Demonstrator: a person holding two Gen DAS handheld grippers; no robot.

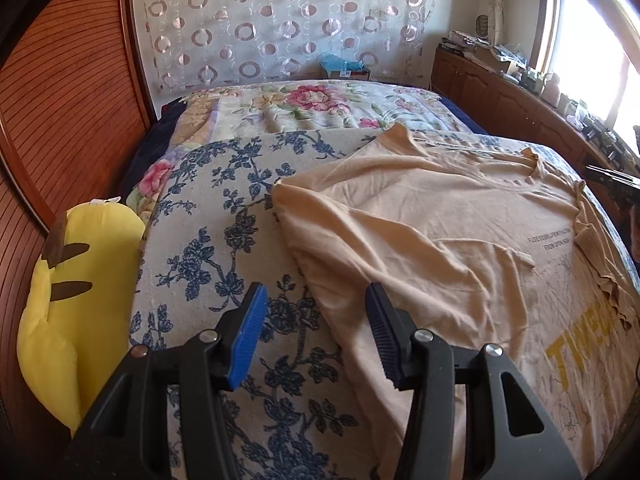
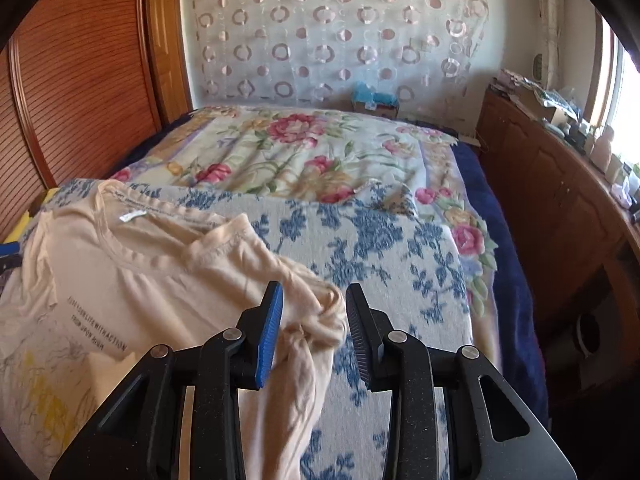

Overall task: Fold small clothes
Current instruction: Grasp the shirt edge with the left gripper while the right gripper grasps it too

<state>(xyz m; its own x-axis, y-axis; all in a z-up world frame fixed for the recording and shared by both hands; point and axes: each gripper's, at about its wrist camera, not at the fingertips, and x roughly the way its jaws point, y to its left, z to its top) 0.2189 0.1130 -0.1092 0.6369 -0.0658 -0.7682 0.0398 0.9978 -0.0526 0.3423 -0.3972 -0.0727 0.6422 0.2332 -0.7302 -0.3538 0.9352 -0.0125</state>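
A beige T-shirt (image 1: 440,240) with small dark lettering and a yellow print lies spread and wrinkled on a blue-flowered blanket (image 1: 208,220) on the bed. My left gripper (image 1: 316,292) hovers open over the shirt's left edge, one finger above the blanket and the other above the cloth, nothing pinched. In the right wrist view the same T-shirt (image 2: 140,280) lies at the left. Its bunched sleeve (image 2: 320,316) sits between the fingers of my right gripper (image 2: 314,286). The jaws stand apart around the bunch, and I see no firm squeeze on it.
A yellow plush toy (image 1: 60,300) lies beside the bed at the left, against a ribbed wooden panel (image 1: 60,100). A pink-flowered quilt (image 2: 300,148) covers the far half of the bed. A wooden cabinet (image 2: 560,200) with clutter on top runs along the right under a bright window.
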